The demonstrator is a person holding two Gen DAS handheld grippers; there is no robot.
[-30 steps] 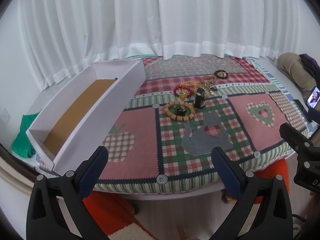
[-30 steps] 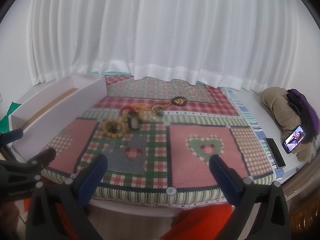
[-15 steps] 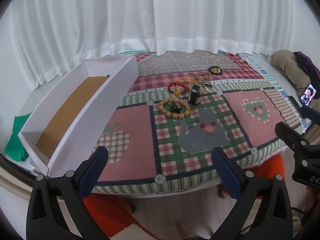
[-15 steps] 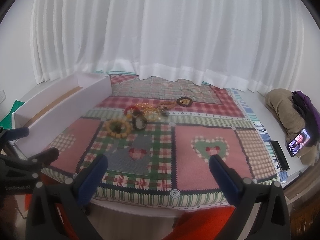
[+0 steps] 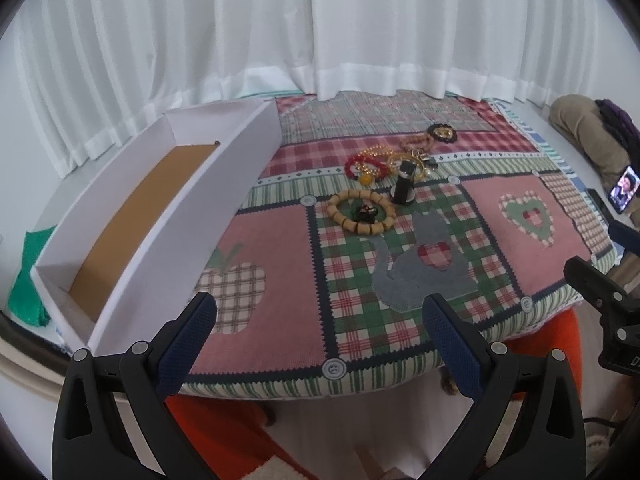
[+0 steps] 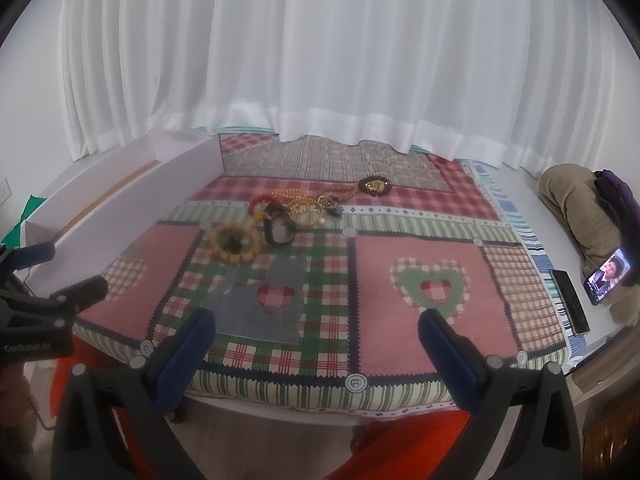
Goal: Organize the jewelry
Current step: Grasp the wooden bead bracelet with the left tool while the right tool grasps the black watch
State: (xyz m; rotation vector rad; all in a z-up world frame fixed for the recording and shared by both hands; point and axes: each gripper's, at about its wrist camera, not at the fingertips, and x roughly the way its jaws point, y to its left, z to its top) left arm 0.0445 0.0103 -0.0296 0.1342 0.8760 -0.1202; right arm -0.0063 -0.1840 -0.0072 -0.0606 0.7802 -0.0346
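Left wrist view shows the left gripper (image 5: 320, 316) closer to the patchwork cloth (image 5: 276, 276) than a second ago, fingers spread, holding nothing, at the cloth's near edge. The right gripper (image 6: 316, 332) likewise sits nearer, fingers spread and empty. Jewelry remains clustered toward the cloth's far middle: a wooden bead bracelet (image 5: 362, 213), a red bead bracelet (image 5: 366, 166), a black band (image 5: 404, 187), gold chains (image 5: 414, 160) tangled and hard to separate. The white box (image 5: 160, 216) lies along the cloth's left edge, its near corner hidden behind the gripper.
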